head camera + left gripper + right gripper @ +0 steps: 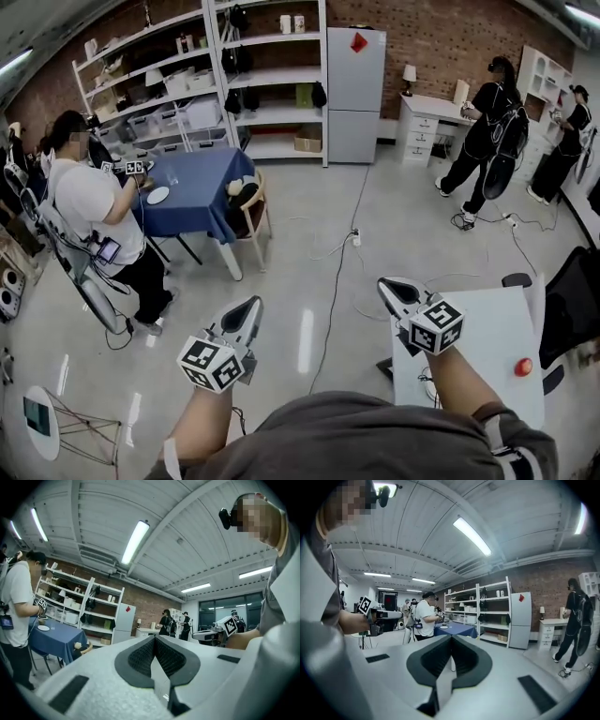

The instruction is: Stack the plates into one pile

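Observation:
No plates lie near me. The only plate (157,195) I see is a white one on the far blue table (202,183), where another person (89,202) works with grippers. My left gripper (253,304) and right gripper (384,284) are both held out level over the floor, pointing into the room. In the left gripper view the jaws (154,638) meet at the tips with nothing between them. The right gripper (451,638) in its own view is also shut and empty. Each gripper sees the other out to its side.
A white table (487,323) with a red ball (523,367) stands just right of me. A black chair (572,300) is beside it. Cables (337,272) run across the grey floor. Shelves (272,84), a fridge (355,80) and two standing people (487,127) are at the back.

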Action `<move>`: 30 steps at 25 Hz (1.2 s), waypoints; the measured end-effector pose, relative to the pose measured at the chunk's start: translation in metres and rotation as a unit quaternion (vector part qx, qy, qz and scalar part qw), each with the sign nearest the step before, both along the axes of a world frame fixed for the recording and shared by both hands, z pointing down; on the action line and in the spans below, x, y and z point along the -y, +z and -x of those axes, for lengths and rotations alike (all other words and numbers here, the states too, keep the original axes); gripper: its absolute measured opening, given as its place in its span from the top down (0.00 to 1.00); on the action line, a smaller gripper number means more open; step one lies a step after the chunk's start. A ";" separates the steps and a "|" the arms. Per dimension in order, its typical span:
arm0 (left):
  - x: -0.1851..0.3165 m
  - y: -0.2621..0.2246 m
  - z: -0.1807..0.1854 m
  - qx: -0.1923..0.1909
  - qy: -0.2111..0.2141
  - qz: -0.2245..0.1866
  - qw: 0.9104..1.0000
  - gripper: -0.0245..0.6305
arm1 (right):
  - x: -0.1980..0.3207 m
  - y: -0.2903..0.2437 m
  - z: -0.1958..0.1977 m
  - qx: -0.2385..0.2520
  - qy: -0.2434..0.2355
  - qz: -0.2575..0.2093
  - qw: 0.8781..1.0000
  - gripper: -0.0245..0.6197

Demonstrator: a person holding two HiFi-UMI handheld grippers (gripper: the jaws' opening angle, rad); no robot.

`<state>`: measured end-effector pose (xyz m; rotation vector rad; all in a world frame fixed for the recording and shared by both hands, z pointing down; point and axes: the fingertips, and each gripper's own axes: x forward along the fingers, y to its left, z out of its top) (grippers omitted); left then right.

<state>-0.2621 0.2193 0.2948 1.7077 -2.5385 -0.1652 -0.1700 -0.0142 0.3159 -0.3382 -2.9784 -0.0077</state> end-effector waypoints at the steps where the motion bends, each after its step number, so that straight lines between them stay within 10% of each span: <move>1: -0.001 -0.001 -0.001 -0.001 0.004 0.002 1.000 0.95 | -0.002 0.000 -0.004 -0.001 0.003 0.002 1.000 0.97; 30: 0.004 -0.007 -0.001 0.004 0.049 0.000 0.999 0.95 | -0.016 0.001 -0.016 -0.009 0.021 -0.018 1.000 0.98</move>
